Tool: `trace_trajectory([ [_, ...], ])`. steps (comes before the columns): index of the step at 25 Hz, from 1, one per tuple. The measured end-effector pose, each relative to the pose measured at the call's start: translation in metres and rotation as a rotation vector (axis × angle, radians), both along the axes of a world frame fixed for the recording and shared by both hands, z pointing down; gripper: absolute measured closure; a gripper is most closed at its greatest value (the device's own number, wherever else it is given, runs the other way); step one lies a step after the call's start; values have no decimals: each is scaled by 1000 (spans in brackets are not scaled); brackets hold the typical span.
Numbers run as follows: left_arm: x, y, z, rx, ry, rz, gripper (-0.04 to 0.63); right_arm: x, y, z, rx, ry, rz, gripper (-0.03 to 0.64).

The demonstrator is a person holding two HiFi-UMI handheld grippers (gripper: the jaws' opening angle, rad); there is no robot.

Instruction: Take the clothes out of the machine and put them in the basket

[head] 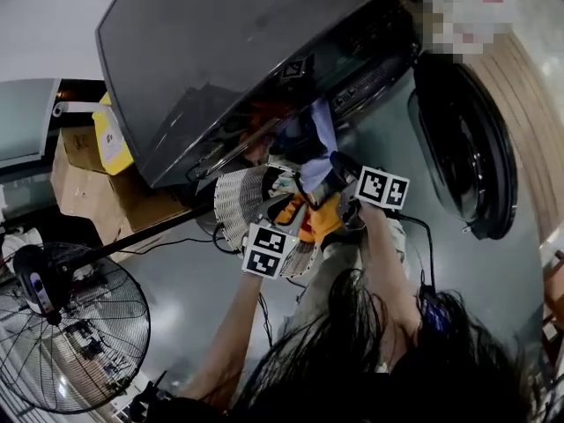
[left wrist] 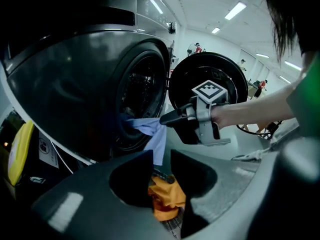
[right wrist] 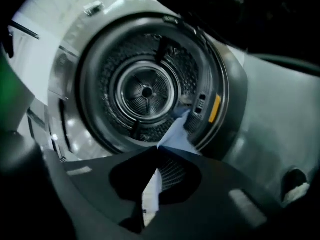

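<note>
Our right gripper, fingers clamped on the blue shirt, holds it half out of the machine, the left gripper with fingers apart and empty; next, we reckon, it wants carrying over the basket.

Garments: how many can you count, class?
2: a light blue garment in the right gripper at the drum mouth, an orange garment in the basket; more may be hidden.
</note>
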State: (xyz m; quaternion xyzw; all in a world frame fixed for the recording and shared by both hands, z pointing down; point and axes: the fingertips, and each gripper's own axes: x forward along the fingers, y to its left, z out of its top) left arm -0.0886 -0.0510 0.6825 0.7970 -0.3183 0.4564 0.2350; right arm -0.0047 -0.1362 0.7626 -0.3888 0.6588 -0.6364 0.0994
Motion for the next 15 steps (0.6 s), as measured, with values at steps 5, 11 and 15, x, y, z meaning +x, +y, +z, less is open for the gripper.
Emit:
trace_trajectory([
  [5,19,-10,-20,28,-2,58,479,28,15,-61,73,-14,32,594],
  [11,38,-17,-44,49,-2,93,479,67,34,-137,155,11,32,594],
  [15,51,-27,-50,62,2,95,479,85,36,-185,221,-18,5,594],
])
